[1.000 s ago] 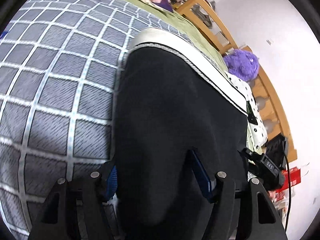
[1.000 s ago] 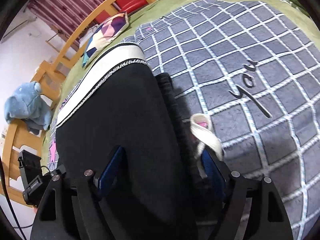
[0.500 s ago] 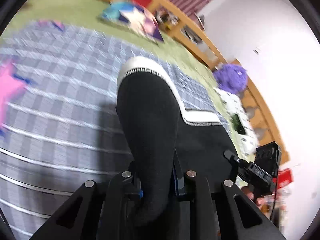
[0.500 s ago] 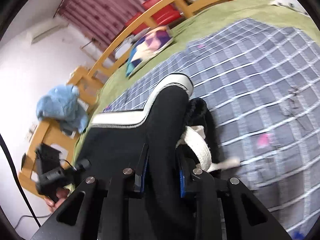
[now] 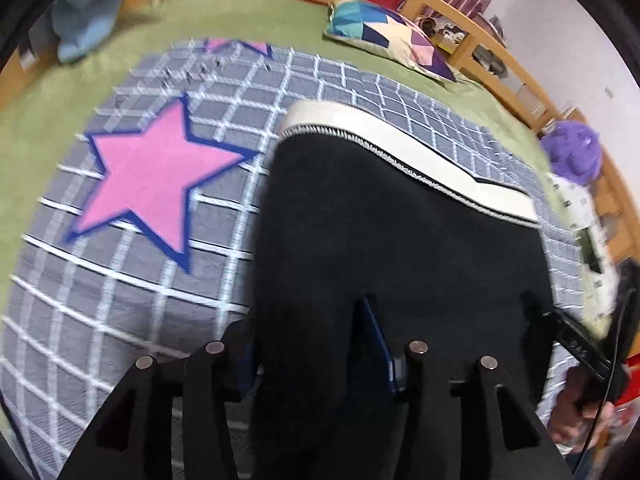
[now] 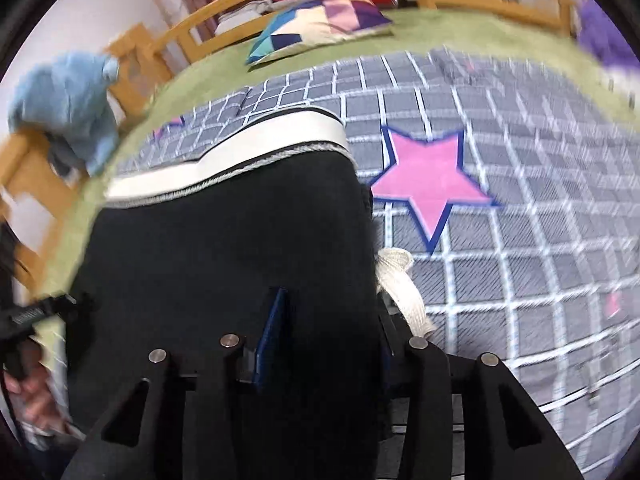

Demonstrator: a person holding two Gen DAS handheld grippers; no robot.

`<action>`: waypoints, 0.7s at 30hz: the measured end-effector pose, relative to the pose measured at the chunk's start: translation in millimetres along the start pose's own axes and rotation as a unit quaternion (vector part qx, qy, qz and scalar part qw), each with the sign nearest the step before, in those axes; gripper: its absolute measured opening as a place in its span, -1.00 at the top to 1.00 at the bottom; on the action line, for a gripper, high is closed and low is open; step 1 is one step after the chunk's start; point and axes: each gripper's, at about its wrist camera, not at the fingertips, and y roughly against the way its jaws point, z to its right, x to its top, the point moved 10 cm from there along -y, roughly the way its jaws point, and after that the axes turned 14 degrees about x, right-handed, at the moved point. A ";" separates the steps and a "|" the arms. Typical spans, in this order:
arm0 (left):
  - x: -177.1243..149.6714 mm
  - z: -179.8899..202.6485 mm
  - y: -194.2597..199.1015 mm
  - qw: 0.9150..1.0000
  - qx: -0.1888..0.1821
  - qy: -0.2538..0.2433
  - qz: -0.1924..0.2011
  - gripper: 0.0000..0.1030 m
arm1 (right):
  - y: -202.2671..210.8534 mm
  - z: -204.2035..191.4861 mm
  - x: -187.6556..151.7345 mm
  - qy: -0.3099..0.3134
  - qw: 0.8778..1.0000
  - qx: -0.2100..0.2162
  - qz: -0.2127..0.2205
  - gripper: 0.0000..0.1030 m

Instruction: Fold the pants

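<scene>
Black pants point(image 5: 400, 240) with a white band point(image 5: 404, 152) along their far edge lie on a grey checked blanket point(image 5: 120, 272); they also show in the right wrist view point(image 6: 224, 248). My left gripper point(image 5: 312, 344) is open, its fingers wide apart astride the near left edge of the pants. My right gripper point(image 6: 328, 336) is open too, astride the near right edge, with black fabric lying between its fingers. A white drawstring point(image 6: 400, 284) sticks out beside the right gripper.
The blanket carries pink stars point(image 5: 156, 176) and lies on a green bed cover point(image 5: 240, 16). A patchwork pillow point(image 5: 392, 40) sits at the far side by the wooden bed rail point(image 6: 224, 24). A blue plush point(image 6: 68, 100) and a purple plush point(image 5: 576, 152) sit at the edges.
Both grippers were shut on the pants' edge half a second ago and have opened. The pants now lie spread flat, and both views have swung toward the stars.
</scene>
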 end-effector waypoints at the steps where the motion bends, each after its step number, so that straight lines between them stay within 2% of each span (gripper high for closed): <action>1: -0.6 -1.3 7.9 1.000 0.001 0.004 0.010 0.13 | 5.4 -4.1 0.7 0.016 1.000 -0.012 0.010 0.16; 3: -1.3 -7.1 26.9 0.999 -0.009 0.011 0.032 0.10 | 22.3 -8.8 -1.3 0.039 0.998 -0.038 0.037 0.17; 4: -3.2 -8.5 35.7 0.999 -0.012 0.009 0.046 0.05 | 29.9 -12.0 -1.6 0.045 0.997 -0.035 0.049 0.17; 6: -9.2 -13.6 48.6 0.998 -0.017 -0.002 0.066 -0.01 | 42.5 -26.9 -1.5 0.059 0.996 -0.004 0.067 0.16; 8: -22.0 -11.3 60.6 0.996 -0.015 -0.031 0.085 -0.02 | 42.2 -44.2 -8.9 0.075 0.995 0.027 0.061 0.16; 10: -38.6 -11.7 65.6 0.995 -0.006 -0.048 0.092 -0.03 | 31.9 -51.5 -29.9 0.080 0.996 0.036 0.023 0.16; 11: -47.2 -8.6 63.2 0.995 -0.004 -0.055 0.088 -0.06 | 24.6 -51.6 -37.4 0.083 0.996 0.024 0.008 0.15; 13: -72.3 -2.4 44.5 0.996 0.008 -0.068 0.052 -0.11 | 17.3 -54.0 -53.0 0.120 0.992 -0.024 -0.007 0.14; 14: -85.1 -2.4 33.2 0.996 0.027 -0.076 0.038 -0.17 | 15.5 -57.9 -57.2 0.144 0.989 -0.034 -0.013 0.05; 15: -92.5 -1.3 29.0 0.994 0.044 -0.087 0.039 -0.18 | 14.1 -63.8 -63.7 0.168 0.985 -0.034 -0.023 -0.06; 17: -91.5 3.2 34.8 0.991 0.061 -0.108 0.053 -0.21 | 17.2 -68.2 -70.4 0.194 0.980 -0.028 -0.032 -0.07; 19: -78.4 6.2 46.1 0.993 0.037 -0.097 0.049 -0.21 | 23.5 -68.7 -69.0 0.196 0.980 0.004 -0.039 -0.06; 21: -63.0 5.6 52.7 0.997 0.000 -0.062 0.046 -0.22 | 35.6 -64.3 -56.3 0.180 0.983 0.030 -0.017 0.08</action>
